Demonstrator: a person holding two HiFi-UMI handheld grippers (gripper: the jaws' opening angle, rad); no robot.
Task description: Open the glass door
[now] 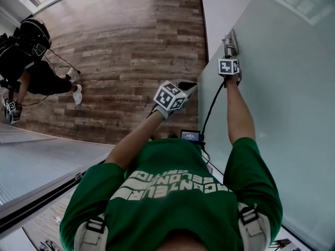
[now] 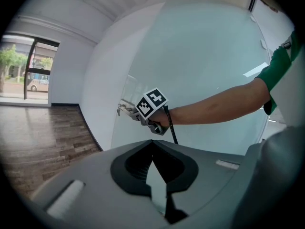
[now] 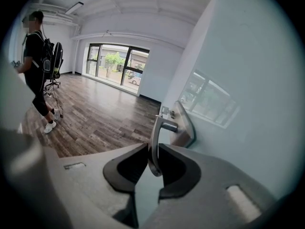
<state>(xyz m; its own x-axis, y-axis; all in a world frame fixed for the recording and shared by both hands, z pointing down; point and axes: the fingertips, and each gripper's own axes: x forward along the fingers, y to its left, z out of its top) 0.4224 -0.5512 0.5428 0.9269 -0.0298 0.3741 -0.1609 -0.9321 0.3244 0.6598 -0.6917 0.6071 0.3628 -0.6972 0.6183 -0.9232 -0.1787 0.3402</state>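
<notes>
The frosted glass door [image 1: 282, 103] fills the right of the head view, with a metal lever handle [image 1: 230, 42] on a lock plate near its edge. My right gripper [image 1: 229, 56] reaches up to that handle. In the right gripper view the jaws of the right gripper [image 3: 153, 149] are shut on the handle's lever [image 3: 156, 130], which hangs down from its plate [image 3: 185, 124]; keys hang in the lock. My left gripper [image 1: 186, 88] hovers in the air to the left of the door, touching nothing. In its own view the left gripper [image 2: 152, 144] is shut and empty, facing the door [image 2: 205, 56].
Another person [image 1: 26, 61] in dark clothes stands on the wooden floor [image 1: 125, 35] at the far left. A white wall [image 1: 220, 4] meets the door's edge. A glass partition [image 1: 36, 166] lies at the lower left. A small screen [image 1: 190, 135] hangs at my chest.
</notes>
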